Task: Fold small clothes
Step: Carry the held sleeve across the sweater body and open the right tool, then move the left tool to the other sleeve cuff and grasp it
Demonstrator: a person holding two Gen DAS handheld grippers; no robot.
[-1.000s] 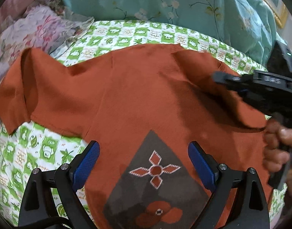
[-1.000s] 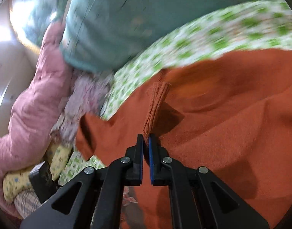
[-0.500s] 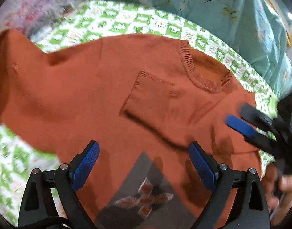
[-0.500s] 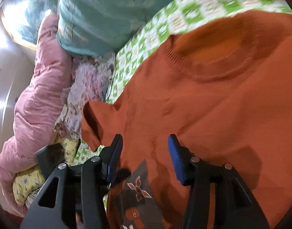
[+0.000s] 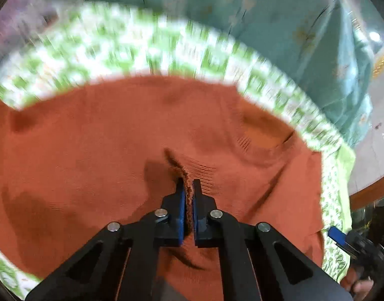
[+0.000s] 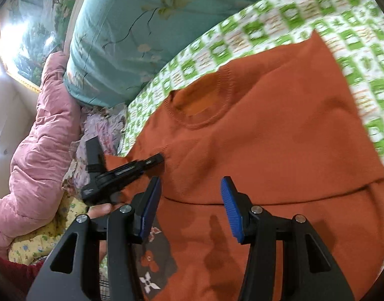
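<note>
Now your left gripper [image 5: 188,195] is clamped on a ridge of the sweater [image 5: 91,150], which lies flat on the sheet [image 5: 116,50]. Carry that fold across smoothly; keep your right gripper [image 6: 189,209], jaws apart and empty, clear above it.

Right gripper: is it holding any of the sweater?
No, the right gripper is open above the sweater, with nothing pinched between its blue pads.

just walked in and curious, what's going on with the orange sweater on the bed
A person is folding the orange sweater on a green-checked sheet, with tongs in each hand. The left tongs are shut on a ribbed edge of the sweater. The right tongs are open above the sweater, holding nothing. One sleeve is already folded across the front.
</note>
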